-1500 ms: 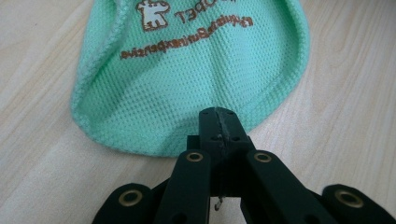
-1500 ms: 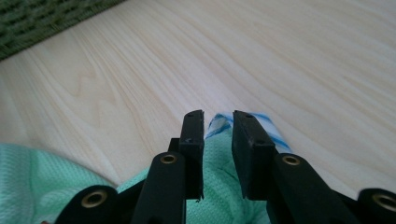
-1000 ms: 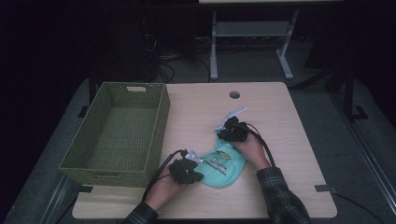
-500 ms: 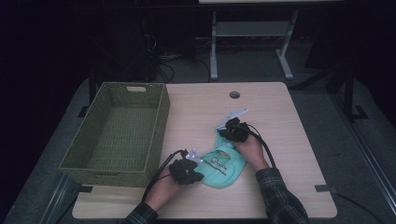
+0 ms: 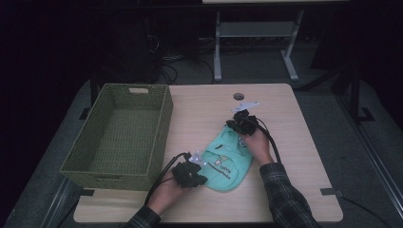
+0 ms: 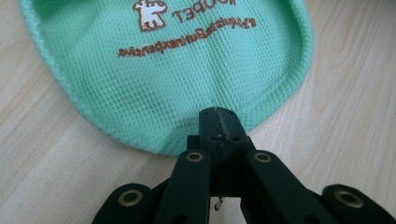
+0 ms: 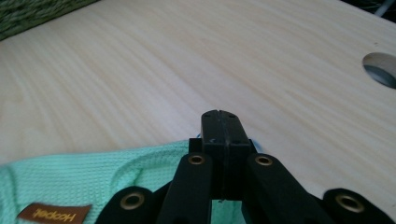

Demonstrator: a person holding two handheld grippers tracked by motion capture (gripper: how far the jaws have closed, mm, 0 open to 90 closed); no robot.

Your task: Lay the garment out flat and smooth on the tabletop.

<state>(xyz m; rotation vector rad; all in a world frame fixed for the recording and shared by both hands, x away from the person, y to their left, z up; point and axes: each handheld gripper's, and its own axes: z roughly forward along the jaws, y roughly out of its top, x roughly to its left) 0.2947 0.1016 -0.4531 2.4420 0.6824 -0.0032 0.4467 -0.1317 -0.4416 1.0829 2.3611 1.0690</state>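
A mint-green mesh garment [image 5: 225, 161] with brown lettering lies flat near the front of the wooden table [image 5: 299, 142]. My left gripper [image 5: 200, 165] is at its lower left. In the left gripper view the jaws [image 6: 218, 114] are pressed together on the rounded hem of the garment [image 6: 187, 60]. My right gripper [image 5: 234, 128] sits at the garment's far end, and its jaws [image 7: 220, 116] are shut on the ribbed edge of the garment [image 7: 70, 182], beside a small brown label [image 7: 53, 213].
A green woven basket [image 5: 166, 123] with nothing in it stands on the table's left side, close to the left hand. A round cable hole [image 5: 238, 96] lies behind the right gripper. A metal stand [image 5: 256, 33] is on the floor beyond the table.
The right gripper has shifted slightly at the garment's far edge. The left hand and the garment lie as before.
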